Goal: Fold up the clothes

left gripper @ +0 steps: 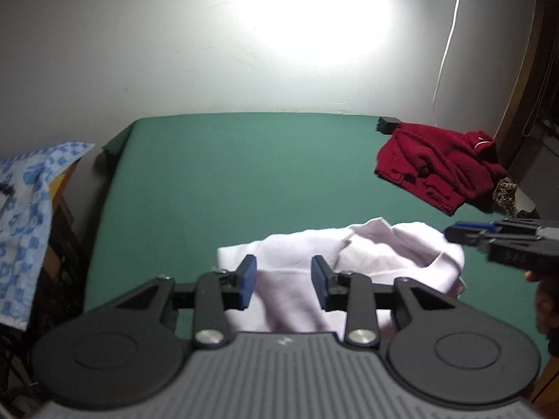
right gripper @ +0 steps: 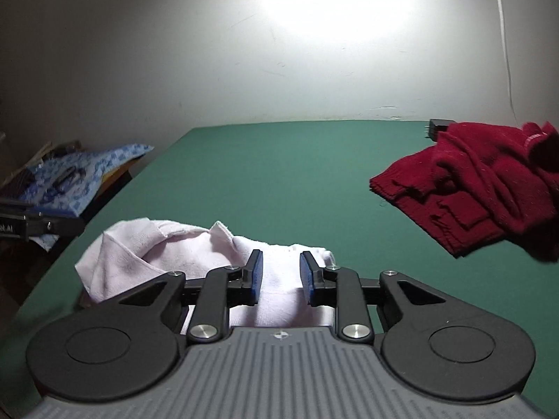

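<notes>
A pale pink garment (left gripper: 314, 262) lies bunched at the near edge of the green worktop (left gripper: 227, 174), its cloth heaped into ridges with a collar or hem turned up along the far side. A dark red garment (left gripper: 436, 171) sits crumpled well apart from it, near the far right corner. Neither shows a squared, folded shape.

The left tool (left gripper: 283, 284) hangs over the pink cloth with its 2 blue pads parted and nothing between them. The right tool (right gripper: 281, 276) is likewise parted and empty, above the same garment's right portion (in the left wrist view its tip shows just beside the cloth's right edge).

My reading is that the pink garment is the one being worked. To handle it well, each tool should pinch a single layer at a true edge or corner, not a thick bunch, since the ridges hide which layer is which. The 2 grips should sit well apart on the same edge, so that lifting and drawing outward spreads the cloth flat. Thin cloth of this kind will likely sag and cling, so slow, level movement should keep creases out.
</notes>
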`<action>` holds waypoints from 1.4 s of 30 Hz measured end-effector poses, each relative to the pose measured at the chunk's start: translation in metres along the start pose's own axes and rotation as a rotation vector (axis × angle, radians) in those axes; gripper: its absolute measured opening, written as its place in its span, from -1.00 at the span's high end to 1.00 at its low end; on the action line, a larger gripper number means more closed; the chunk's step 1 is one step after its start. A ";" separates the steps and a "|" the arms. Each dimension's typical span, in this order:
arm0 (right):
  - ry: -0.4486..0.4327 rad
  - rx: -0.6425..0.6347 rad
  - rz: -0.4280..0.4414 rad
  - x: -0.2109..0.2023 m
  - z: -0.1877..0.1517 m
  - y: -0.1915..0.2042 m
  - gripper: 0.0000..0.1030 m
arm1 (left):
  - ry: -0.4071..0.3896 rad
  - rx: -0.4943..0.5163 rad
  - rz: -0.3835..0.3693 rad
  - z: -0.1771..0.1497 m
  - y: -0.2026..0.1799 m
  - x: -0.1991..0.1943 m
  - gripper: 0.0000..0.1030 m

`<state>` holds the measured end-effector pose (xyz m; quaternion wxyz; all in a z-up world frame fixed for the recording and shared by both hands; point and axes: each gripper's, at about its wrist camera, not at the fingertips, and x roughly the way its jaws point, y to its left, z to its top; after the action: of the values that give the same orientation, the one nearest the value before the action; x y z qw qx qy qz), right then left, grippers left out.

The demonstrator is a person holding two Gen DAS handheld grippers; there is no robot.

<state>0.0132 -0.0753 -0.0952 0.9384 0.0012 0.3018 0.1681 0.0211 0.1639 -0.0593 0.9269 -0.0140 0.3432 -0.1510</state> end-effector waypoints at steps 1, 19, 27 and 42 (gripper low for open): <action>0.018 -0.002 -0.005 0.011 0.000 0.003 0.58 | 0.019 0.009 0.008 0.000 -0.003 0.012 0.18; 0.099 0.085 -0.021 0.061 0.018 -0.014 0.67 | 0.045 0.008 0.030 0.015 -0.002 0.048 -0.24; 0.124 0.146 -0.021 0.067 0.005 -0.029 0.79 | 0.128 -0.082 0.008 -0.019 0.011 0.063 -0.43; 0.111 0.330 -0.001 0.062 0.018 -0.071 0.61 | 0.126 -0.005 0.041 -0.019 0.000 0.054 -0.45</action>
<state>0.0931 -0.1211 -0.1227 0.9075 0.1460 0.3767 0.1154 0.0472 0.1497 -0.1078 0.9063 0.0002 0.4015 -0.1318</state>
